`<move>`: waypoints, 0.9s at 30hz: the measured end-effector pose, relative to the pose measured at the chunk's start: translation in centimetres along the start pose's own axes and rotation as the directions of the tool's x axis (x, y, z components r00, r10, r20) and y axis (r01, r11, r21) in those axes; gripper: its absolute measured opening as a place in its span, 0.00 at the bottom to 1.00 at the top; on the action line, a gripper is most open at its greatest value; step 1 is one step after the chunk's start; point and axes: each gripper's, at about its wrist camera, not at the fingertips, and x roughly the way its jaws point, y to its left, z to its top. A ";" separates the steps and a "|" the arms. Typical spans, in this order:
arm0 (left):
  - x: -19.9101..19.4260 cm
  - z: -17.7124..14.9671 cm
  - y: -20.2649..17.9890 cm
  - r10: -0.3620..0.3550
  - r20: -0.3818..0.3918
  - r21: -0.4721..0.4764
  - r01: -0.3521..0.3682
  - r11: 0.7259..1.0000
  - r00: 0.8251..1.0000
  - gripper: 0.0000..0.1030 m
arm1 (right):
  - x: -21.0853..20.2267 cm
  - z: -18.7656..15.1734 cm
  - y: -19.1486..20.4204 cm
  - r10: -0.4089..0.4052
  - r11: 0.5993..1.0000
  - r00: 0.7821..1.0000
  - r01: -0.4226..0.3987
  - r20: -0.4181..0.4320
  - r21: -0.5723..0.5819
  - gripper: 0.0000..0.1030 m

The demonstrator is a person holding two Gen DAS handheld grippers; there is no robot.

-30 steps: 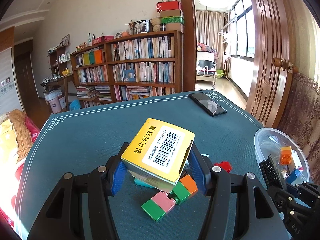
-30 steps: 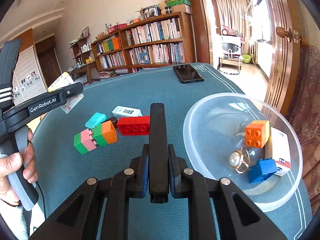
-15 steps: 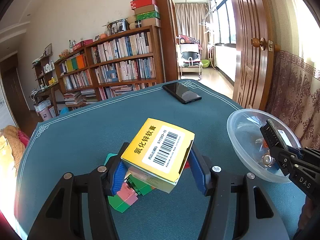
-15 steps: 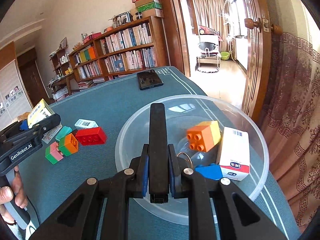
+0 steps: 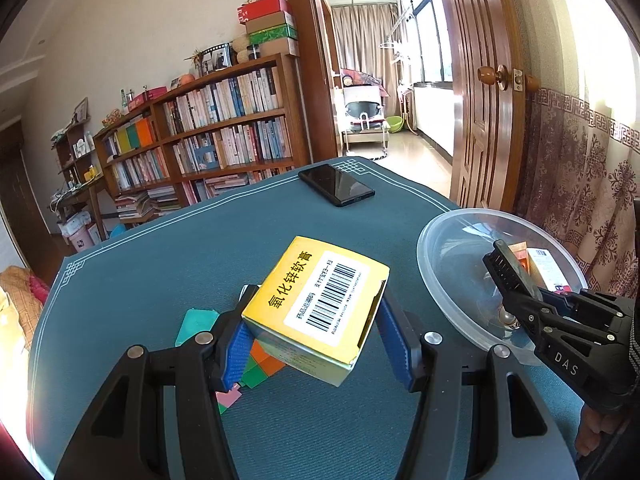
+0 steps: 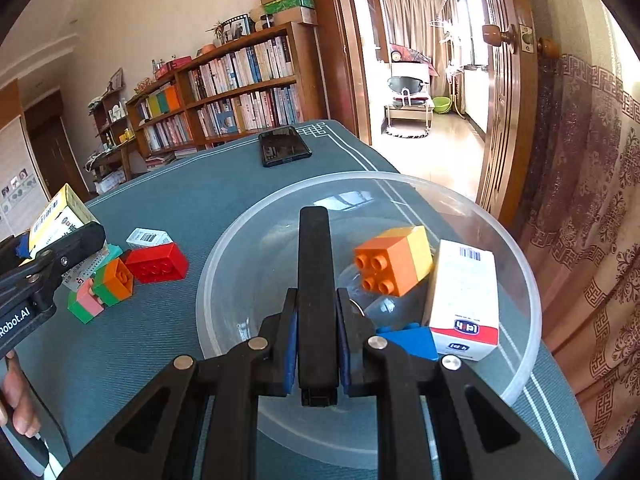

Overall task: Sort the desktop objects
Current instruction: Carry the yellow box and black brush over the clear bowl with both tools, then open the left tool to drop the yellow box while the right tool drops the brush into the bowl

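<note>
Two grippers are at work over the teal cloth-covered tabletop (image 5: 160,248). Nearest in the left wrist view, the left gripper (image 5: 312,340) is clamped by its blue-padded fingers (image 5: 236,344) on a yellow cardboard medicine box with a barcode label (image 5: 316,304), held tilted and clear of the cloth, apparently for carrying toward the bowl. In the right wrist view the right gripper (image 6: 316,320) is closed on a flat black bar-shaped object (image 6: 315,280), its tip poised over the clear round plastic bowl (image 6: 240,248), probably for dropping in. Inside the bowl lie an orange-and-yellow toy brick (image 6: 394,260), a white-and-red carton (image 6: 466,300), a blue brick (image 6: 412,340) and a ring, partly hidden. Left of the bowl, still unsorted, are a red brick (image 6: 158,266), a green-and-orange brick (image 6: 116,282), a pink-and-green brick (image 6: 86,304) and a small white box (image 6: 148,236). Farthest off, a black smartphone (image 6: 283,146) rests near the tabletop's far edge.
</note>
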 end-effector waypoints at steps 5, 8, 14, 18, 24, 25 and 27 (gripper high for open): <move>0.3 0.1 -0.5 -0.011 -0.009 0.008 0.011 1.000 1.000 0.59 | -0.4 0.2 -0.5 0.022 1.000 1.000 -0.023 0.018 0.022 0.19; 0.6 0.4 -1.2 -0.025 -0.015 0.016 0.025 1.000 1.000 0.59 | -0.7 0.3 -0.6 0.037 0.999 0.999 -0.038 0.038 0.022 0.19; 0.7 1.2 -3.0 -0.068 -0.014 0.024 0.068 0.997 0.998 0.59 | -1.1 0.4 -1.0 0.050 0.999 0.997 -0.051 0.059 0.013 0.19; 1.0 1.9 -4.0 -0.120 -0.023 0.002 0.121 0.993 0.992 0.59 | -1.6 0.7 -2.3 0.017 0.999 0.996 -0.020 0.085 0.038 0.21; 2.0 2.2 -6.2 -0.215 -0.056 -0.016 0.214 0.977 0.975 0.59 | -1.8 1.3 -4.6 -0.004 0.994 0.995 -0.006 0.095 0.108 0.26; 2.2 2.2 -6.6 -0.222 -0.061 -0.011 0.222 0.975 0.973 0.59 | -1.8 1.3 -4.7 -0.013 0.994 0.995 0.001 0.099 0.113 0.28; 2.4 2.3 -7.3 -0.231 -0.064 -0.006 0.231 0.973 0.971 0.59 | -1.9 1.4 -5.1 -0.018 0.991 0.995 0.004 0.101 0.134 0.36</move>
